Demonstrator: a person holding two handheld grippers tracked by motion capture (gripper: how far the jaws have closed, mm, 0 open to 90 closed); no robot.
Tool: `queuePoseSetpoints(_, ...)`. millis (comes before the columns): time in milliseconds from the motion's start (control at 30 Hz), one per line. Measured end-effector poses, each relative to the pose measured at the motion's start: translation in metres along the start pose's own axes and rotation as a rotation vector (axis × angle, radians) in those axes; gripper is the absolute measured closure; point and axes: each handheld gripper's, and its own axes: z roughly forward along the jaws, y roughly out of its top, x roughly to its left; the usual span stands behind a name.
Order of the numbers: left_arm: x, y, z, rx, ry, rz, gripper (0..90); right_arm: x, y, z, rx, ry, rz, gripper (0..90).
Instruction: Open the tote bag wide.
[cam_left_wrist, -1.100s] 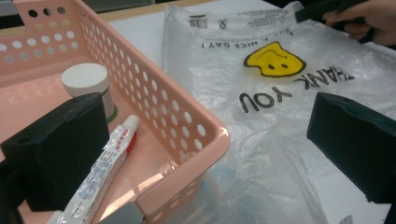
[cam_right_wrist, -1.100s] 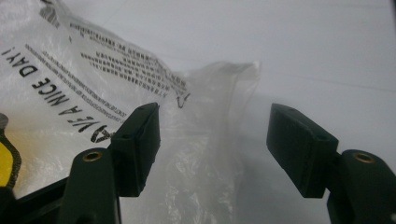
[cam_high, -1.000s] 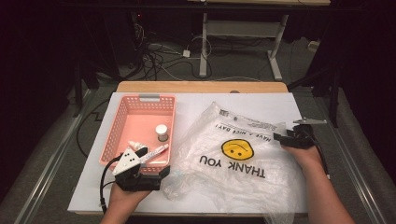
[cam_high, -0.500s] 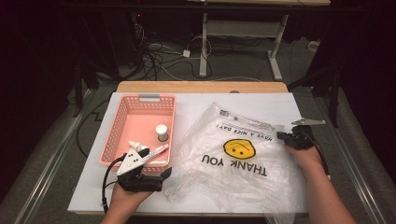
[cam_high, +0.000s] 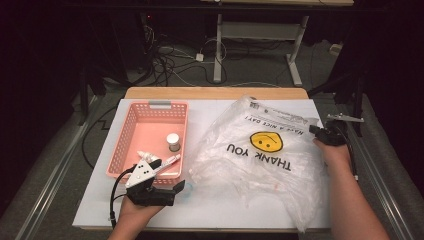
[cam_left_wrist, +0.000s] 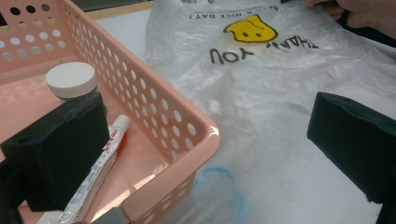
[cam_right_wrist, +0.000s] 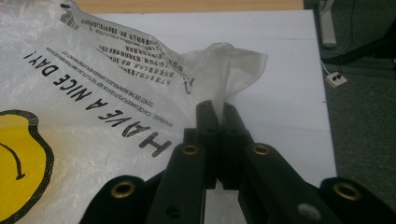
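A clear plastic bag (cam_high: 260, 155) printed with a yellow smiley and "THANK YOU" lies crumpled across the right half of the white table top. My right gripper (cam_high: 320, 133) is at the bag's right edge, and its jaws (cam_right_wrist: 219, 112) are shut on a bunched corner of the bag (cam_right_wrist: 93, 88). Near the table's front left, my left gripper (cam_high: 179, 188) is open. Its jaws straddle the near right corner of a pink basket (cam_left_wrist: 187, 126) and the bag's edge (cam_left_wrist: 280, 84), with nothing gripped.
The pink basket (cam_high: 150, 107) holds a white-capped bottle (cam_high: 173, 141), a red-and-white tube (cam_high: 167, 162) and a small white dropper. A faint blue ring (cam_left_wrist: 219, 191) shows through the plastic beside the basket corner. Cables and table legs lie on the floor beyond the table.
My right gripper has shifted slightly right and away, taking the bag's corner with it. The left gripper has barely moved.
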Motion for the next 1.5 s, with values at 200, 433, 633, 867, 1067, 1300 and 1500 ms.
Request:
queuePoseSetpoints(200, 0.002, -0.001, 0.001, 0.005, -0.001, -0.006, 0.0, -0.006, 0.003, 0.006, -0.024, -0.047, 0.033, 90.0)
queuePoseSetpoints(433, 0.0, -0.001, 0.003, 0.012, -0.016, 0.0, 0.0, -0.005, -0.015, -0.004, 0.018, -0.076, 0.042, 90.0)
queuePoseSetpoints(633, -0.001, 0.001, 0.005, 0.019, -0.033, 0.004, 0.0, 0.007, -0.041, -0.034, 0.033, -0.078, -0.011, 88.7)
queuePoseSetpoints(867, 0.0, 0.001, 0.005, 0.012, -0.034, 0.008, 0.0, 0.013, -0.06, -0.062, 0.016, -0.065, -0.029, 86.7)
queuePoseSetpoints(1067, 0.003, 0.001, 0.003, 0.011, -0.041, -0.001, 0.0, 0.013, -0.08, -0.084, 0.02, -0.084, -0.052, 78.2)
queuePoseSetpoints(1300, 0.001, 0.002, 0.002, 0.003, -0.059, 0.01, 0.0, 0.01, -0.084, -0.105, -0.049, -0.041, -0.047, 57.2)
queuePoseSetpoints(1500, 0.002, 0.001, 0.002, 0.0, -0.06, -0.003, 0.0, 0.016, -0.082, -0.125, -0.121, -0.012, -0.059, 50.5)
